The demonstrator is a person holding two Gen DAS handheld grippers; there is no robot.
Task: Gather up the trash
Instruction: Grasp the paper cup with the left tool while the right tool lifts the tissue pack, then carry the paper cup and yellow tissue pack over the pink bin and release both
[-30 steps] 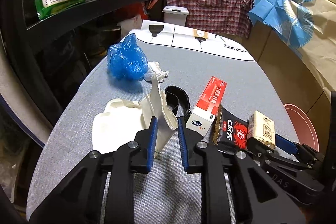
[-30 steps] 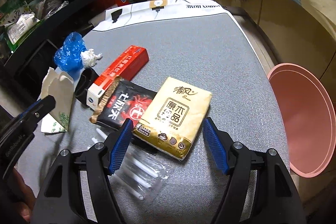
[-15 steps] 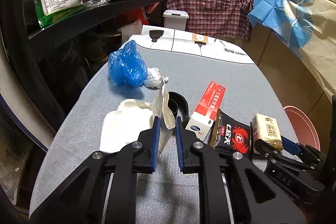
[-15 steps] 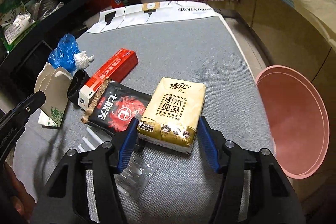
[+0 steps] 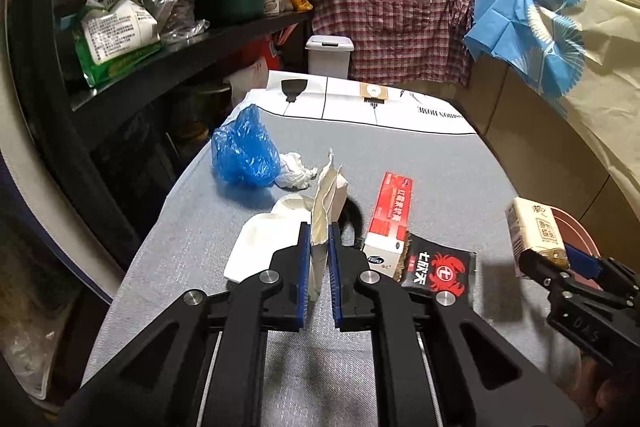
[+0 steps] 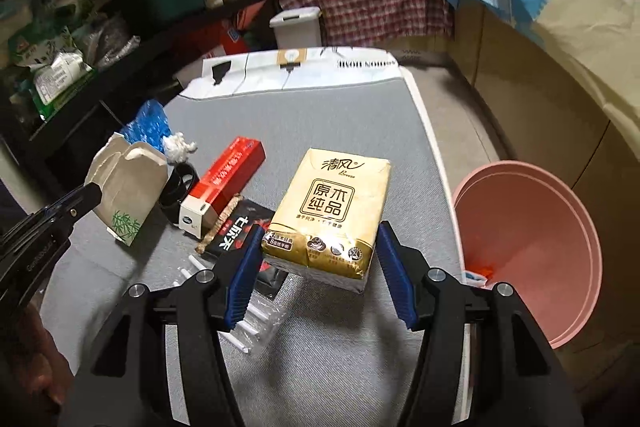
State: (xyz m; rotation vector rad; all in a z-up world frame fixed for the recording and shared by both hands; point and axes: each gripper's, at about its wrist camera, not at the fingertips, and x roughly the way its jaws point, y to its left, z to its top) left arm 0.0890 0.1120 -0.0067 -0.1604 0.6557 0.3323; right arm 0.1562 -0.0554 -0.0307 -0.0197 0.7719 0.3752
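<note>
Left gripper [image 5: 319, 259] has just been closing and now pinches the paper carton [image 5: 325, 211]. Right gripper [image 6: 318, 267] squeezes the tissue pack [image 6: 330, 211], lifted off the grey table [image 6: 320, 115]. Pink bin [image 6: 532, 235] sits right beside the table's edge.

The table [image 6: 328, 131] wears a matt grey woven cloth. The tissue pack [image 6: 332, 211] is glossy golden plastic film, the carton [image 6: 128, 187] dull creased paperboard, the bin [image 6: 532, 247] smooth pink plastic, the bag [image 5: 244, 151] crinkled blue plastic.
</note>
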